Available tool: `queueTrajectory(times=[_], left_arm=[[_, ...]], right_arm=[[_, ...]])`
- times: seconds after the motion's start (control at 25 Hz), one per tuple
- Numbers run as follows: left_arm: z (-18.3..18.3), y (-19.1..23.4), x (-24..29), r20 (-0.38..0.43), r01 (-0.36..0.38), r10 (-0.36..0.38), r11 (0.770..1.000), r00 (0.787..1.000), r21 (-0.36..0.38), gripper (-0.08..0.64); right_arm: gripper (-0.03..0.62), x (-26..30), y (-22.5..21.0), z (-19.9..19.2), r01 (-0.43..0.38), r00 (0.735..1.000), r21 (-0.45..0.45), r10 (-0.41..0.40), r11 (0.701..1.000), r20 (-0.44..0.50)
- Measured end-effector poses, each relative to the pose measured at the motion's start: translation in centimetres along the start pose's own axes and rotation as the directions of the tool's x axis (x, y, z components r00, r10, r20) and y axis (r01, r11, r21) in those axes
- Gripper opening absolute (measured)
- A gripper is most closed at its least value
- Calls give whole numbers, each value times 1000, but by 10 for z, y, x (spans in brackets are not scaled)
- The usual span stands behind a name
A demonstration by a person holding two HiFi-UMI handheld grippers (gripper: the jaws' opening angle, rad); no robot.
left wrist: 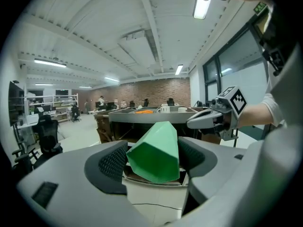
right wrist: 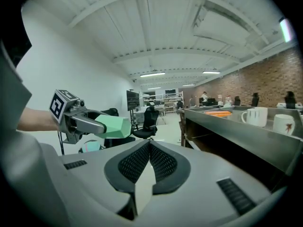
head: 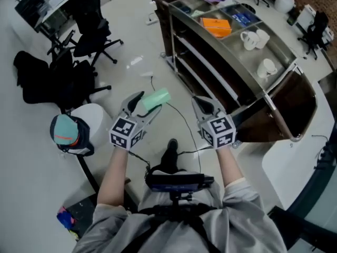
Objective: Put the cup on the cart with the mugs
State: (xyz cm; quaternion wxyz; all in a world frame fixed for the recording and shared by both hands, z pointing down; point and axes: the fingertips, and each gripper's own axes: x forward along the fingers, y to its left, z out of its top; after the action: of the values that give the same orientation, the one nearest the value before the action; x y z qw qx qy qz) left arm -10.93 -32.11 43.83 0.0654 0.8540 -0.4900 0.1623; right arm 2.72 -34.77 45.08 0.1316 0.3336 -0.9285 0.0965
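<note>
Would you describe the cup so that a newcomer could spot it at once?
In the head view, left of the steel cart, the left gripper holds the cup in its jaws. It is pale green and faceted, whereas the mugs on the cart are white with handles.

Looking steeply down past both forearms.

Left gripper (head: 141, 105): clamped on green cup (head: 157, 98), cup lying roughly sideways, held over pale floor (head: 131, 46).

Right gripper (head: 205, 105): jaws together, level with the left one, just beside the cart's near corner.

Cart (head: 234, 54): upper right, steel top split into compartments, shelves below. White mugs (head: 254, 38) in the nearer compartments, orange packet (head: 217, 26) further along.

Office chairs (head: 89, 25) and black bag (head: 37, 78) at left, well apart from cart. Teal cap (head: 66, 130) on white stool (head: 97, 115), lower left. Thin cable (head: 181, 121) trailing across floor between grippers.
</note>
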Motion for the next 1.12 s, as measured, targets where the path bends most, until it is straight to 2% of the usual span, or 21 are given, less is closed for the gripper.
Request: queueTrajectory(times=[0.12, 0.28, 0.6, 0.72, 0.96, 1.12], left_arm=[[19, 15, 43, 7, 93, -93, 995, 996, 29, 341], [51, 27, 91, 23, 195, -197, 977, 980, 85, 341], [103, 22, 179, 9, 346, -354, 917, 935, 200, 341], [128, 9, 209, 0, 384, -398, 886, 917, 258, 341], [180, -22, 266, -28, 420, -443, 825, 896, 378, 341], [207, -40, 306, -79, 428, -449, 763, 890, 485, 341]], right_arm=[[-5, 6, -33, 10, 95, 995, 14, -95, 995, -5], [-5, 7, -75, 28, 212, 977, 23, -212, 977, 6], [-6, 3, -139, 56, 375, 926, 59, -377, 925, 12], [-5, -7, -162, 66, 421, 906, 69, -422, 905, 11], [-5, -33, -211, 86, 481, 875, 62, -483, 875, 20], [-6, -51, -244, 100, 506, 861, 59, -508, 861, 30]])
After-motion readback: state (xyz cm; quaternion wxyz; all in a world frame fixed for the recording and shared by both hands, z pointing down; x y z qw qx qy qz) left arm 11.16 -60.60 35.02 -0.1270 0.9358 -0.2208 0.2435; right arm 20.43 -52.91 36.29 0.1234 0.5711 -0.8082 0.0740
